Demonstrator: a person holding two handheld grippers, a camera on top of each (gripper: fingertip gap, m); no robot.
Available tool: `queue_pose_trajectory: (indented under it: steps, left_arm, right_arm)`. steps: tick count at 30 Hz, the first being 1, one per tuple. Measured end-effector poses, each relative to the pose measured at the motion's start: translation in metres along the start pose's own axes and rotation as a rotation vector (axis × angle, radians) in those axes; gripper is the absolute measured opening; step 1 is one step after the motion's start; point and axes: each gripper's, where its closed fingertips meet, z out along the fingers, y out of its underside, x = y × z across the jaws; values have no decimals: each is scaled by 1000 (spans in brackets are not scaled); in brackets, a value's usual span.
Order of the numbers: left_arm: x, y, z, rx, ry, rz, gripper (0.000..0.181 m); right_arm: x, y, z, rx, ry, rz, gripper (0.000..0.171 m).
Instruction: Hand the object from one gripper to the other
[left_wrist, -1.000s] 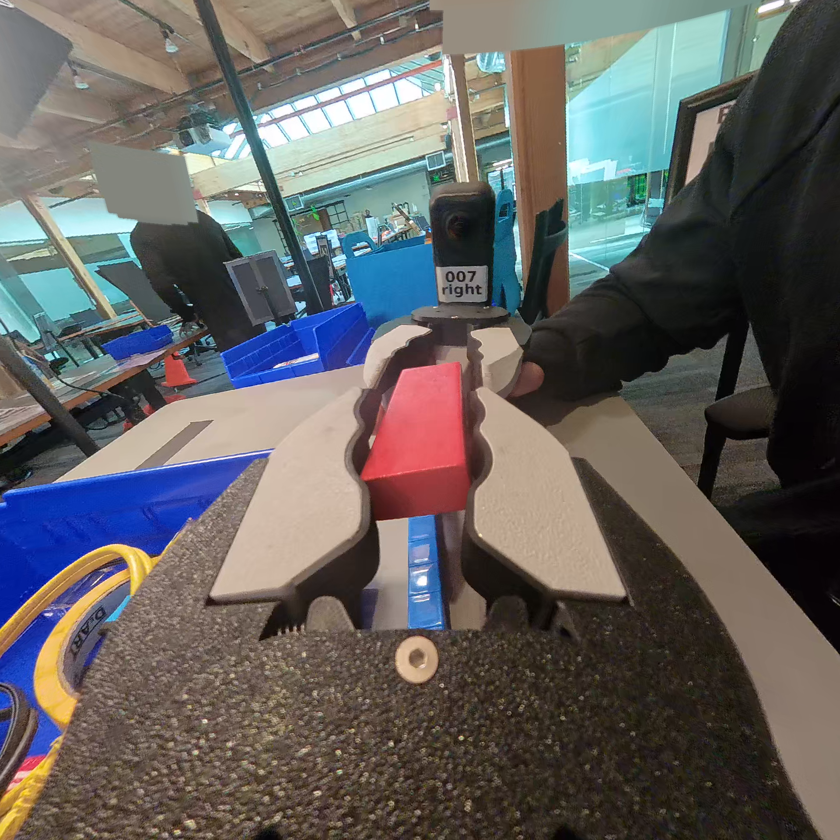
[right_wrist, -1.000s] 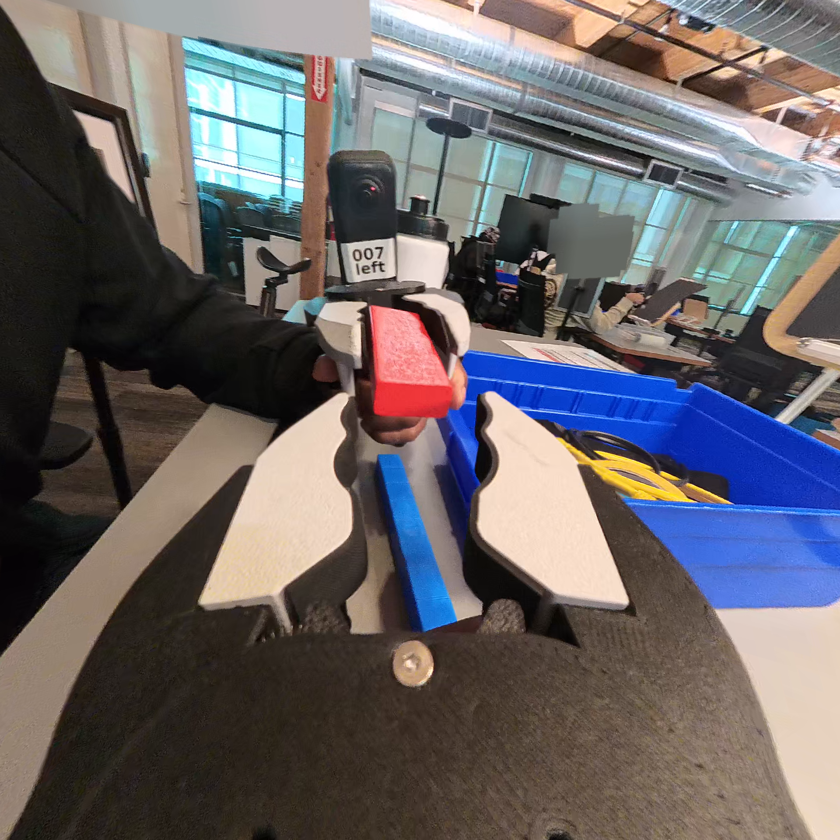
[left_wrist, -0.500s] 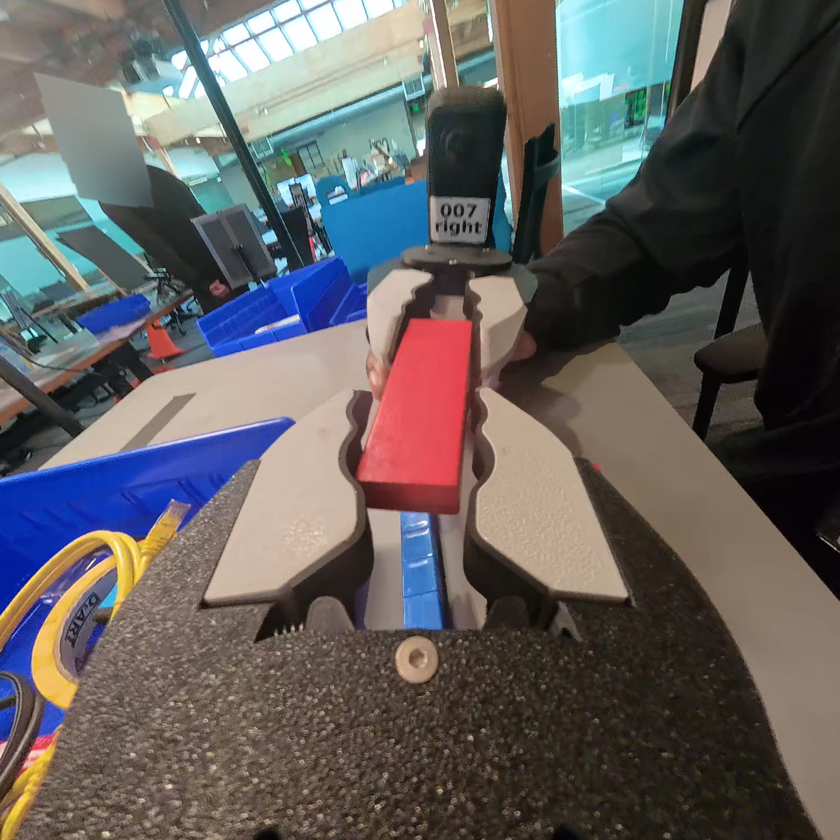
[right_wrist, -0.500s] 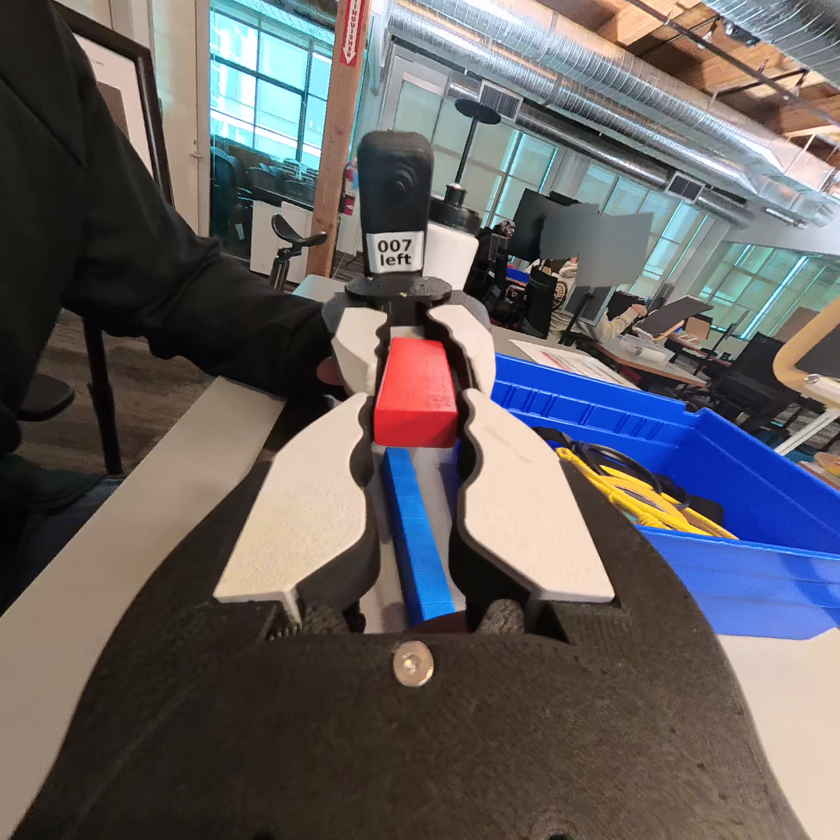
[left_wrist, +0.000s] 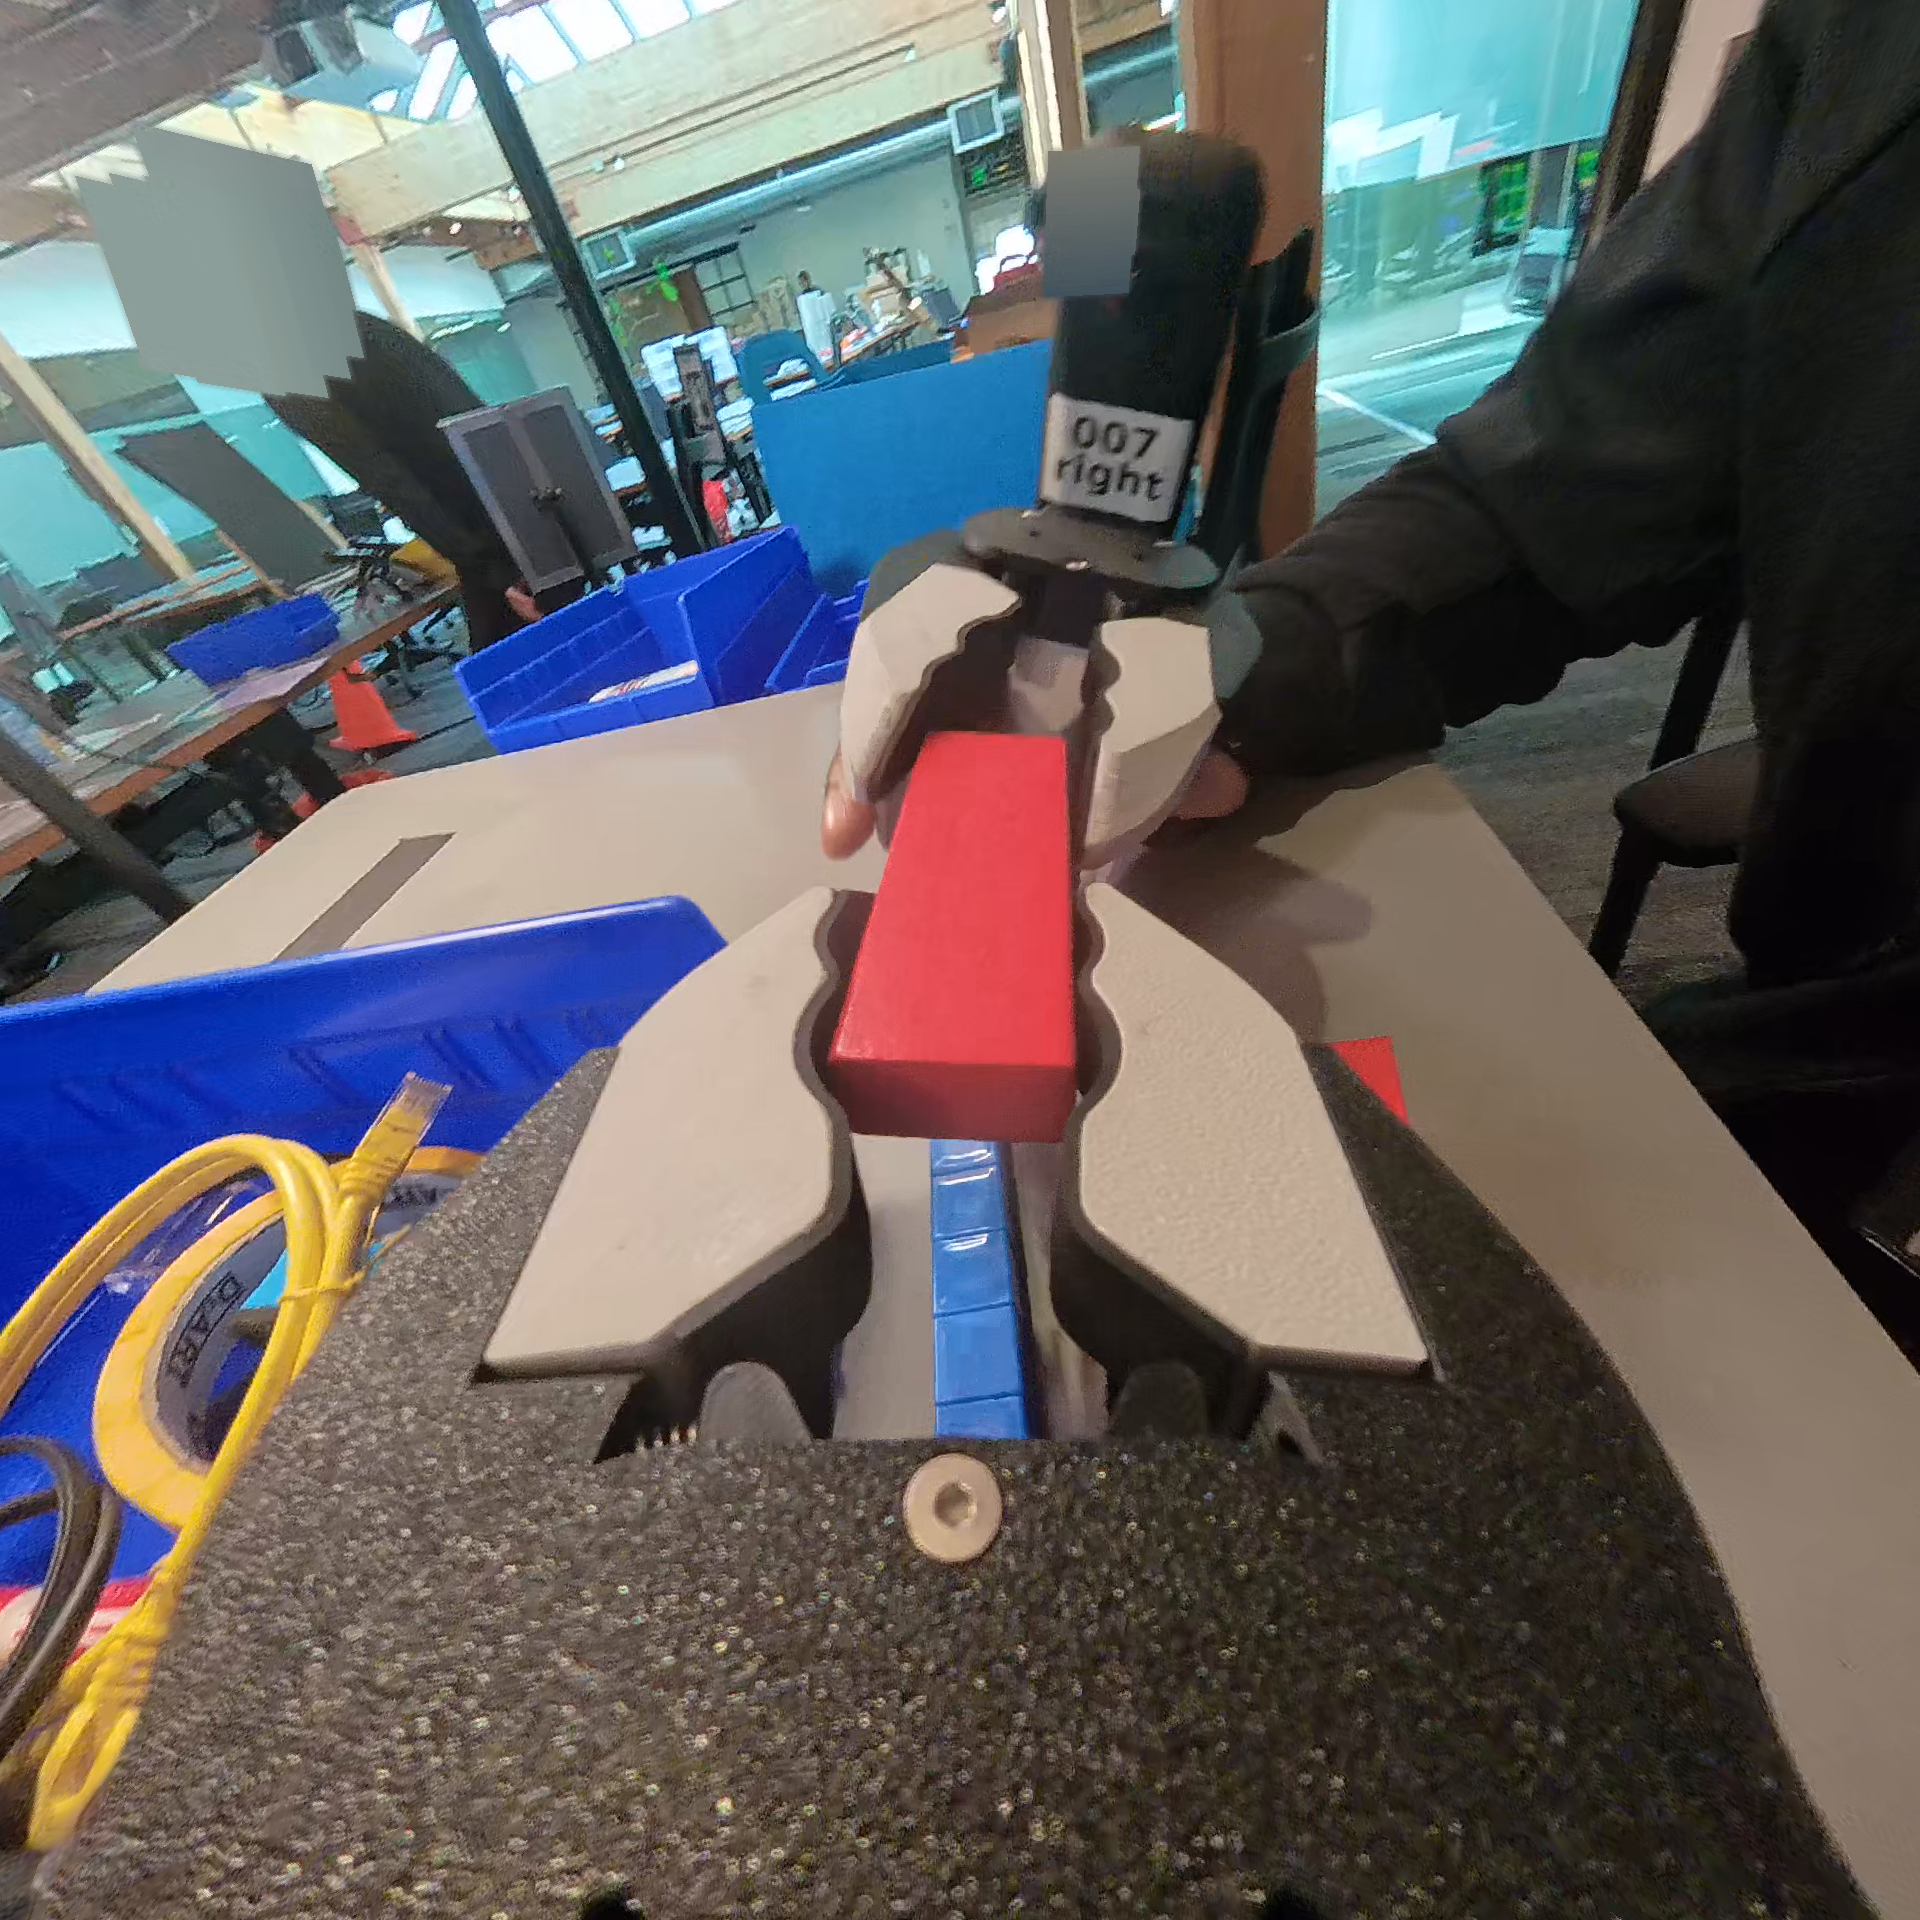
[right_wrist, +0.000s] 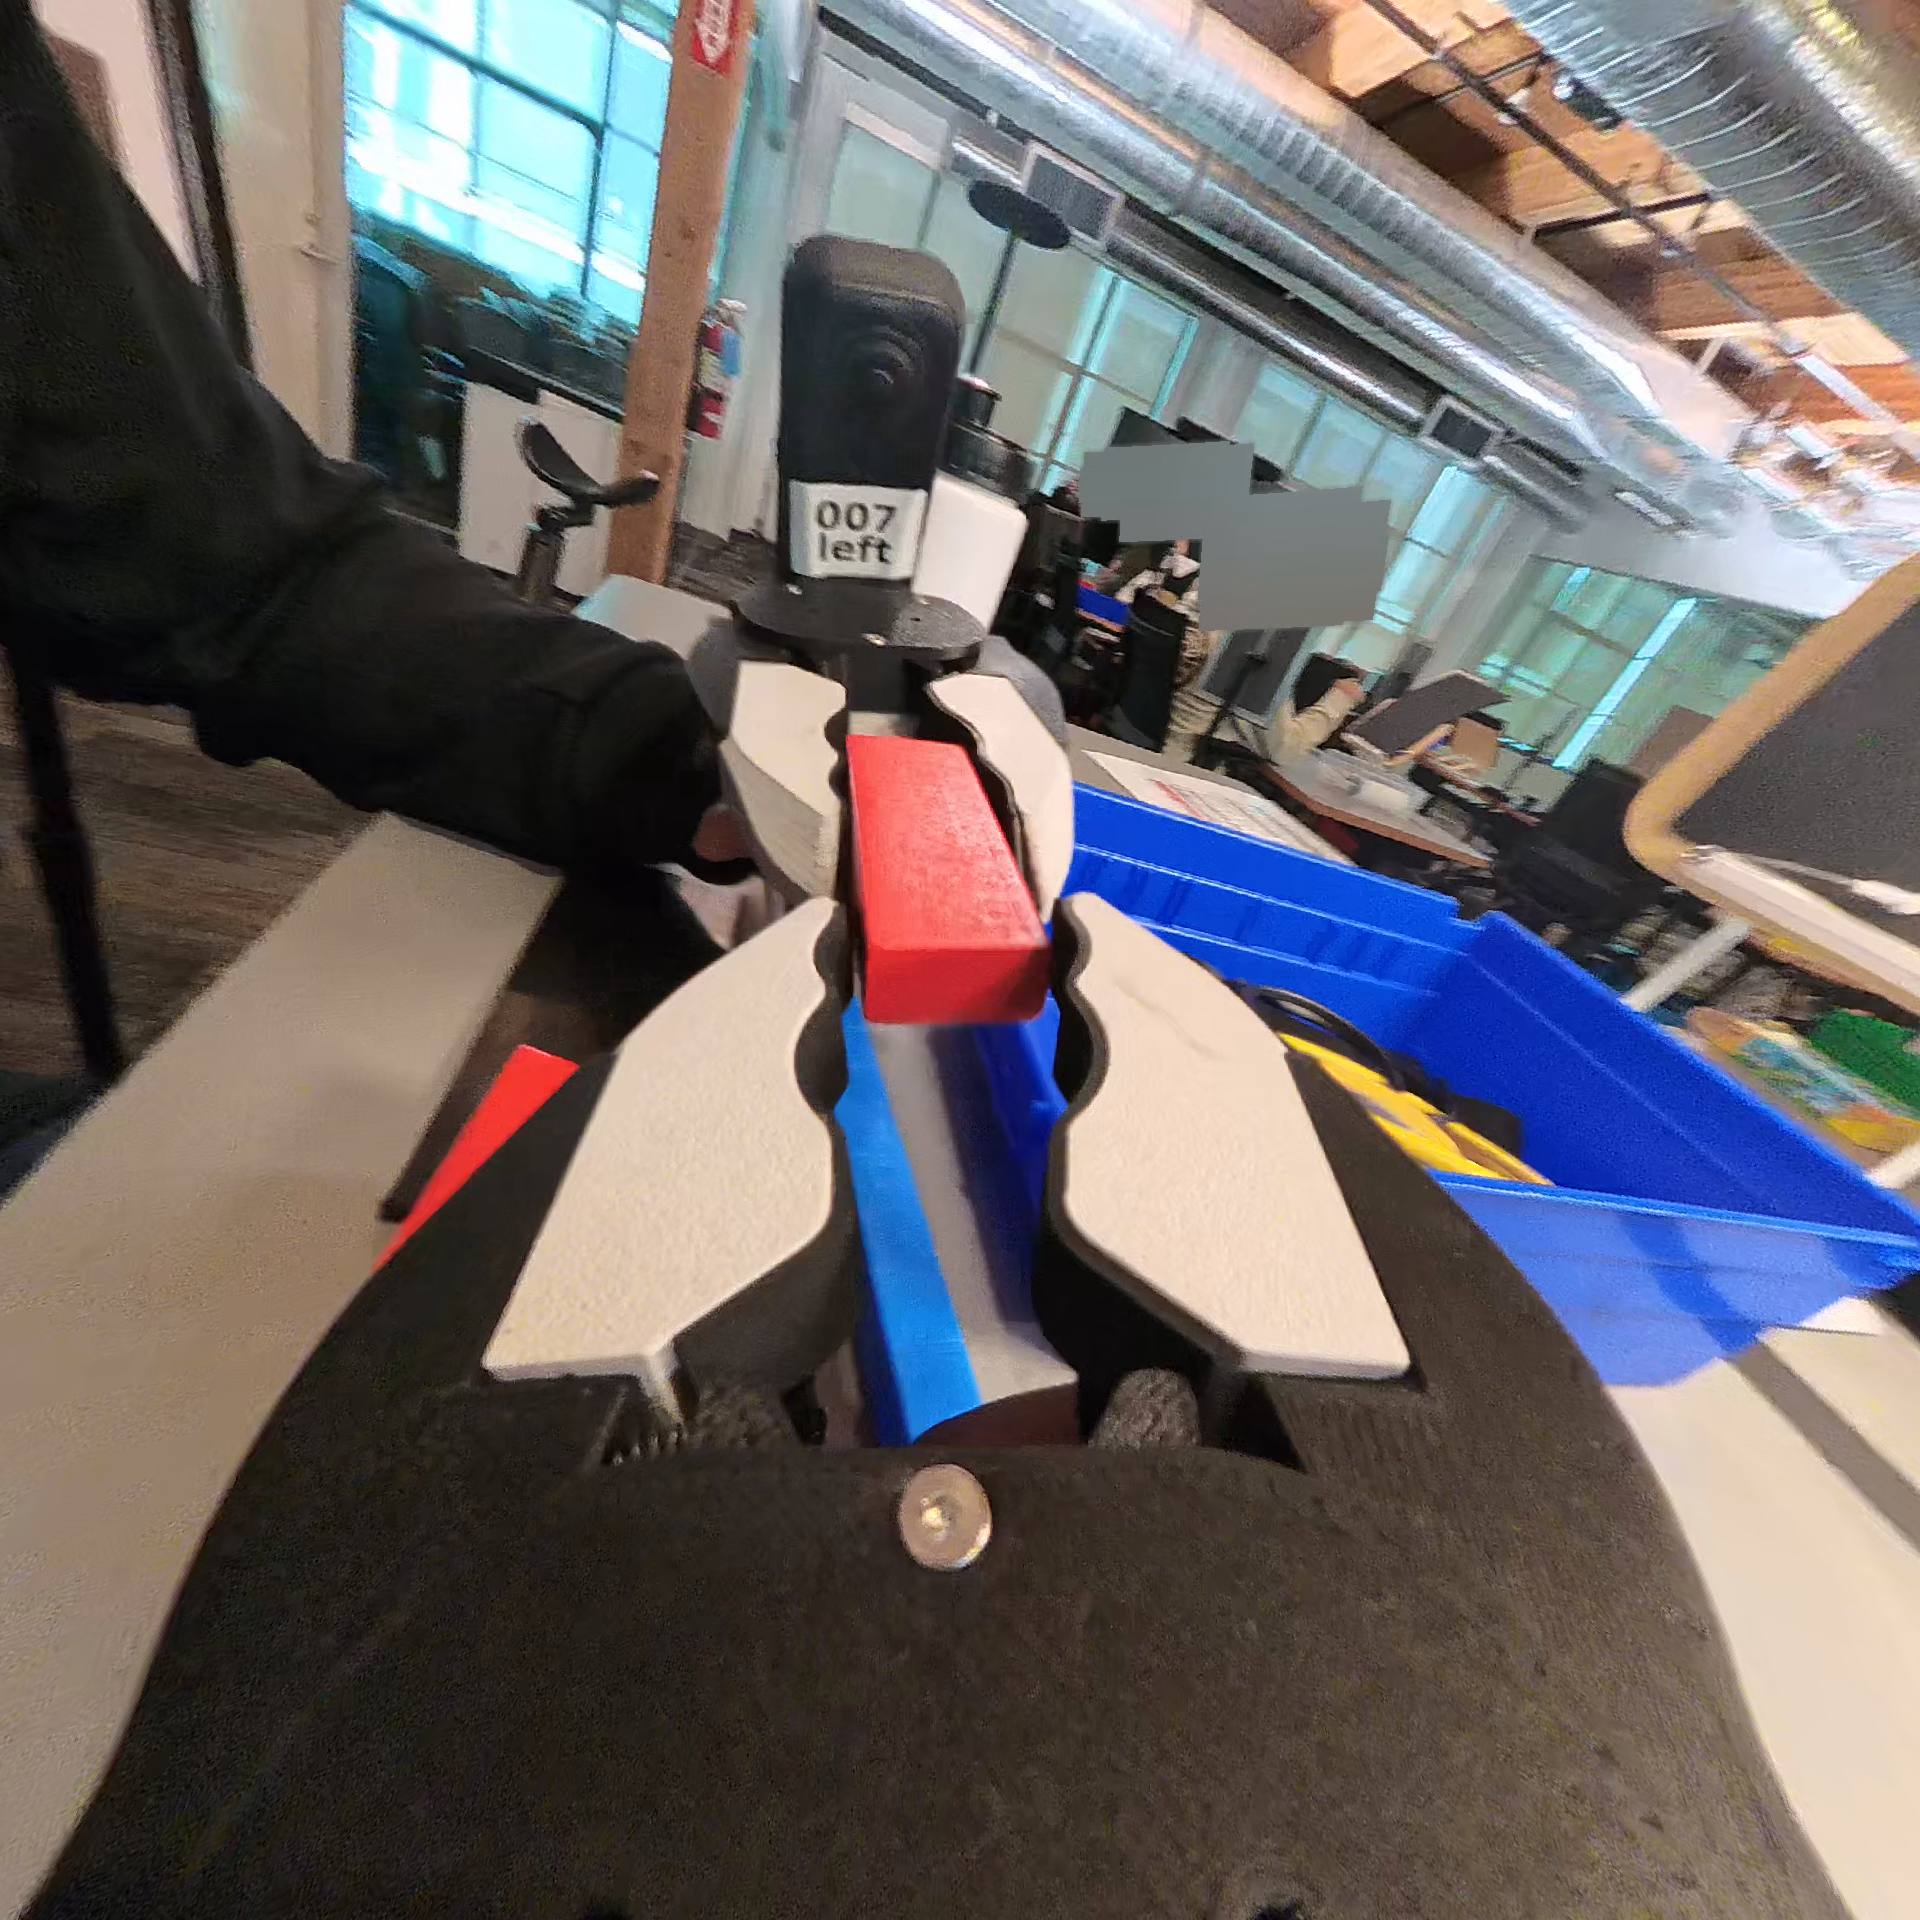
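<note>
Red block (left_wrist: 961, 935), a smooth rectangular bar, hangs in the air between both grippers above the grey worktop (left_wrist: 1538, 1122).

Left wrist view: left gripper (left_wrist: 958, 966) jaws pinch the block's near end; right gripper (left_wrist: 1023, 727) jaws flank its far end, contact unclear. Blue bin (left_wrist: 343, 1029) lies left of the block.

Right wrist view: right gripper (right_wrist: 943, 966) jaws close beside the block (right_wrist: 935, 883); grip uncertain. Likely mid-transfer, both ends supported.

I see a matt red block (left_wrist: 961, 935) with a fine-grained face, glossy blue plastic bin (right_wrist: 1558, 1049), and smooth matt table (left_wrist: 1455, 1039).
</note>
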Motion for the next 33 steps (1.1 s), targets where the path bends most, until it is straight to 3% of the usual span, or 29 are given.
queue_pose_trajectory:
  steps: [7, 12, 15, 17, 20, 24, 27, 33]
  left_arm:
    - [-16, 2, -4, -13, 15, -275, 40]
    - [-11, -4, -3, 30, 118, -485, 39]
    - [1, -2, 7, 18, 181, -526, 40]
    - [12, 5, 14, -22, 215, -519, 40]
    - [9, 3, 14, 2, 167, -435, 42]
    - [-3, -11, 3, 59, 26, -157, 49]
    - [-5, -22, -8, 117, -17, -21, 41]
    - [2, -19, -7, 108, 21, 6, 38]
  right_arm:
    - [21, 8, -7, -133, 198, -457, 62]
    - [15, 13, -2, -174, 222, -643, 64]
    - [4, 14, 5, -165, 203, -676, 54]
    - [-3, 13, 8, -147, 183, -687, 20]
    - [-2, 13, 7, -158, 161, -594, 17]
    - [4, 9, 1, -123, 83, -292, 17]
    - [2, 7, -1, -97, 11, -137, 17]
    - [-9, 9, 1, -85, -65, -56, 17]
